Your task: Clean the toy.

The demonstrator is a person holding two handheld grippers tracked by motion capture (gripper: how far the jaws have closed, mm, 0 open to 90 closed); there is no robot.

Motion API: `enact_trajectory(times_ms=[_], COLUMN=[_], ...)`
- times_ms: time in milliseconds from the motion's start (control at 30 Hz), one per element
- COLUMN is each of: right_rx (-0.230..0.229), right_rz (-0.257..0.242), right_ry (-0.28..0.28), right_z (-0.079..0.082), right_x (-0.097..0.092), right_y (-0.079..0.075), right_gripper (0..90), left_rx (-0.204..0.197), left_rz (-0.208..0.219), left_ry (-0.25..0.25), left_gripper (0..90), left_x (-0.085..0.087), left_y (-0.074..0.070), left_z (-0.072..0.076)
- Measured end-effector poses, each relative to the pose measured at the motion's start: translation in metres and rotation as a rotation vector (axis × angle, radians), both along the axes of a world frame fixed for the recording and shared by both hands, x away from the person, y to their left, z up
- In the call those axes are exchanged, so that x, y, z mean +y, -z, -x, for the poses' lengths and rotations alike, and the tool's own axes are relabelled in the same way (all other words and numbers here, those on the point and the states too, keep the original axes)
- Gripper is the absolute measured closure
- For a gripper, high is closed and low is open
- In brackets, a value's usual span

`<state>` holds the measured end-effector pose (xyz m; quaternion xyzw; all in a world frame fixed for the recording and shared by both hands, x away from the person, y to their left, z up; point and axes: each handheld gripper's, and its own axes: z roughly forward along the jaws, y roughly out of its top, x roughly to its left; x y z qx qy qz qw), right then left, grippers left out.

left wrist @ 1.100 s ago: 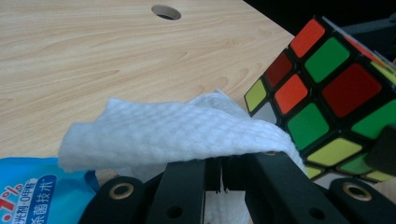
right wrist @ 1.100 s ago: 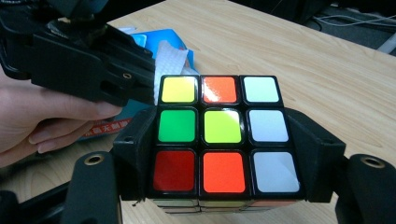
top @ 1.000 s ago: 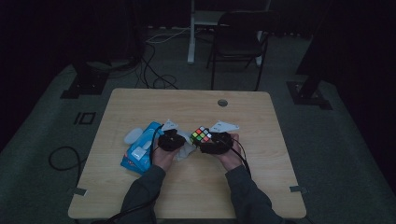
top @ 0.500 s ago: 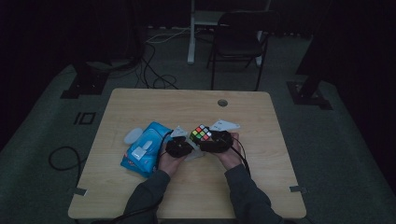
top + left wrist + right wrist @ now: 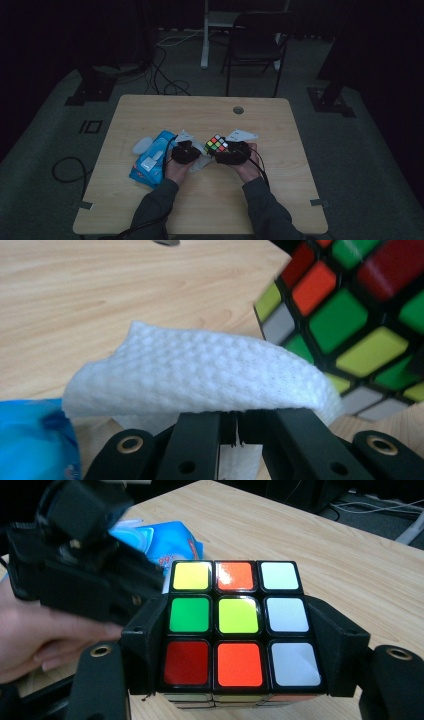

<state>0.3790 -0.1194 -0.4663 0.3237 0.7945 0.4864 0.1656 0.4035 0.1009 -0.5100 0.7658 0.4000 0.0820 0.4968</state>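
A scrambled puzzle cube [image 5: 235, 625] sits clamped between the two black jaws of my right gripper [image 5: 240, 645], held above the wooden table [image 5: 200, 115]. The cube [image 5: 216, 144] shows at the table's middle in the high view, with the right gripper [image 5: 220, 152] just right of it. My left gripper [image 5: 235, 432] is shut on a folded white wipe [image 5: 200, 372], which bulges over its jaws close beside the cube [image 5: 350, 315]. From above, the left gripper [image 5: 196, 152] sits left of the cube, the wipe [image 5: 200, 161] under it.
A blue wipes packet [image 5: 152, 159] lies at the left of the table, with a small white piece [image 5: 142, 145] beside it. A cable hole [image 5: 238, 110] is near the far edge. A chair [image 5: 255, 45] and floor cables stand beyond the table.
The left hand with the wipe has shifted a little right, closer to the cube. The right hand and cube have stayed in place.
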Motion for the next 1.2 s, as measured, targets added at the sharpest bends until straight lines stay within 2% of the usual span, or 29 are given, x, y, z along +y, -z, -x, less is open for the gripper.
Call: enact_trajectory(times_ms=[233,500,767,867,933,1000,1200], right_rx=[0.011,0.011,0.011,0.011,0.006,-0.001,-0.009], right_rz=[0.019,0.054,0.084,0.089,0.091,0.100,0.108], right_ry=[-0.013,-0.063,-0.117,-0.128,-0.135,-0.144,-0.174], right_z=[0.003,0.012,0.014,0.015,0.016,0.017,0.020], right_x=[0.001,0.007,0.017,0.020,0.021,0.023,0.027], right_y=[0.006,0.016,0.024,0.026,0.025,0.025,0.026], right_gripper=[33.8,33.8,33.8,33.8,33.8,33.8,33.8], left_rx=[0.001,0.005,0.002,0.014,0.018,0.028,0.023], left_rz=[0.007,0.015,0.027,0.038,0.019,0.028,0.037], left_ry=[-0.006,-0.001,0.037,0.072,0.098,0.108,0.112], left_gripper=[88.0,88.0,87.8,87.4,87.0,86.8,86.8], left_x=[0.006,0.006,0.004,0.003,0.000,0.000,-0.002], left_y=[-0.006,-0.010,-0.019,-0.021,-0.023,-0.024,-0.028], left_z=[-0.004,-0.006,-0.006,-0.008,-0.010,-0.012,-0.014])
